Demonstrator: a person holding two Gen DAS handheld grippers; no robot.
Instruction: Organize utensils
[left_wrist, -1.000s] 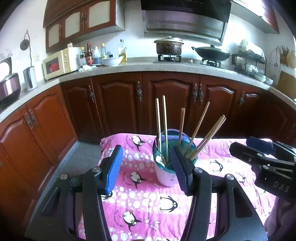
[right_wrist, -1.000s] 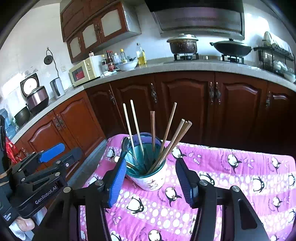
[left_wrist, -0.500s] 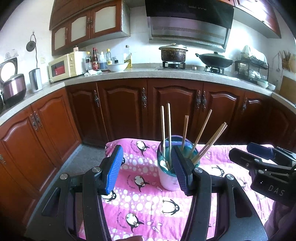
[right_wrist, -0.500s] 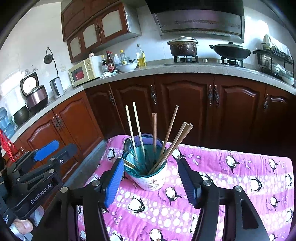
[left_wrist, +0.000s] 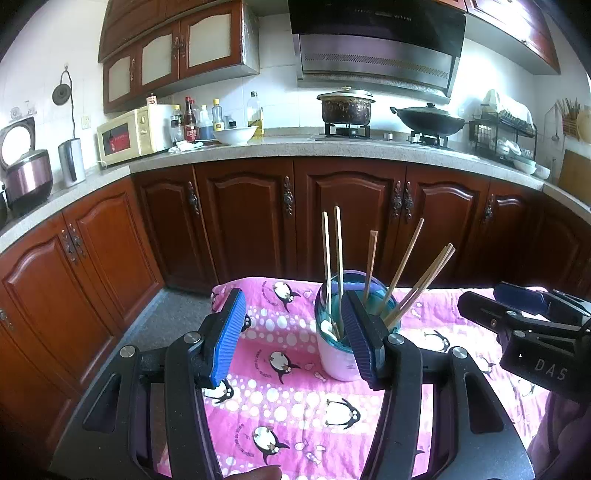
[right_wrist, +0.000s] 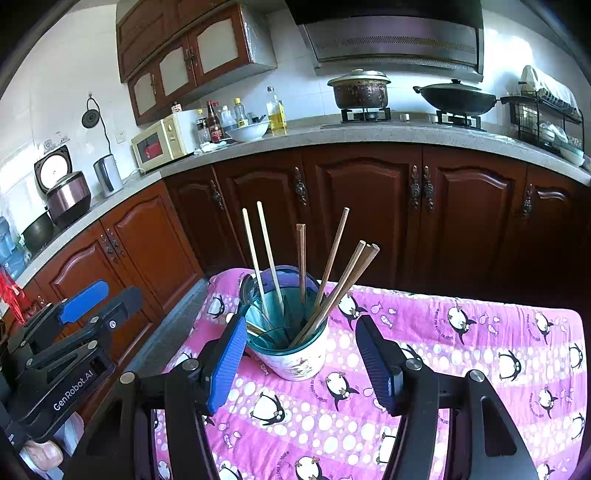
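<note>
- I read both tongs as spread wide and empty: left gripper (left_wrist: 295, 338), right gripper (right_wrist: 301, 363).
- The utensil cup (right_wrist: 291, 343) stands on the penguin cloth (right_wrist: 461, 354), holding chopsticks (right_wrist: 332, 291) and a spoon (right_wrist: 246, 286).
- Judged step: organizing looks finished; no loose utensils visible beside the cup.
- Next: I would retract clear of the chopstick tips.

- Utensil holder (right_wrist: 295, 354): round cup, white patterned outer wall with a translucent teal inner liner. Stands upright on the pink penguin-print cloth (right_wrist: 480, 350), near the cloth's far left corner.
- Chopsticks (right_wrist: 334, 291): wooden, several sticks standing in the holder, tips down. Two pale ones lean left, one darker stick is near vertical, the remainder lean right.
- Spoon (left_wrist: 328, 326): pale bowl visible inside the holder.
</note>
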